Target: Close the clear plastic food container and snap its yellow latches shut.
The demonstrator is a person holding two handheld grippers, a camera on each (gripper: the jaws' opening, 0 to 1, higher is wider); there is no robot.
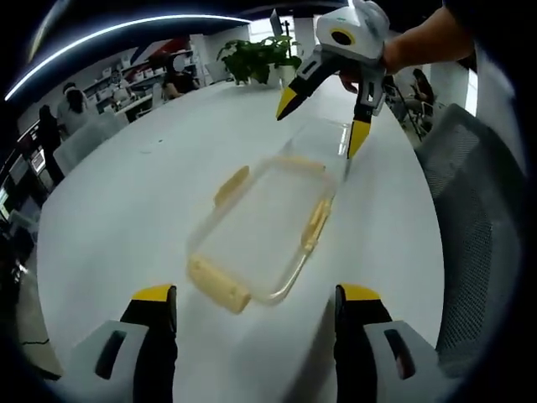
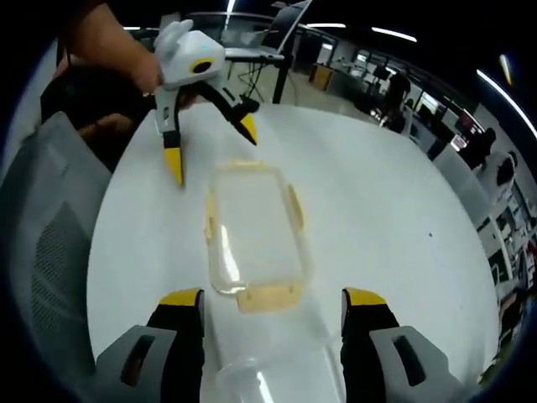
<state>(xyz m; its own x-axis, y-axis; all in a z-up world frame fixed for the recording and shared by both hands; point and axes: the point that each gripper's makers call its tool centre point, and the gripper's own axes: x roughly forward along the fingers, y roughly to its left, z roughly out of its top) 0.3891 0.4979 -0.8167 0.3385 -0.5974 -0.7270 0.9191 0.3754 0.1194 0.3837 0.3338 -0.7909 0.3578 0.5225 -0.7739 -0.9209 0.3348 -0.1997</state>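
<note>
Left hand-held gripper [image 1: 256, 306] hangs with jaws spread wide and empty, just short of the clear container's [image 1: 260, 235] near yellow latch [image 1: 220, 285]. Right hand-held gripper [image 1: 323, 117] stands past the container's far end, jaws likewise apart and gripping nothing, beside the clear lid [image 1: 323, 138] lying there. The container sits on the white surface [image 1: 126, 210], well in from every edge, bare room along both its long sides. A grey chair [image 1: 474, 218] stands off the surface edge nearest the container
</note>
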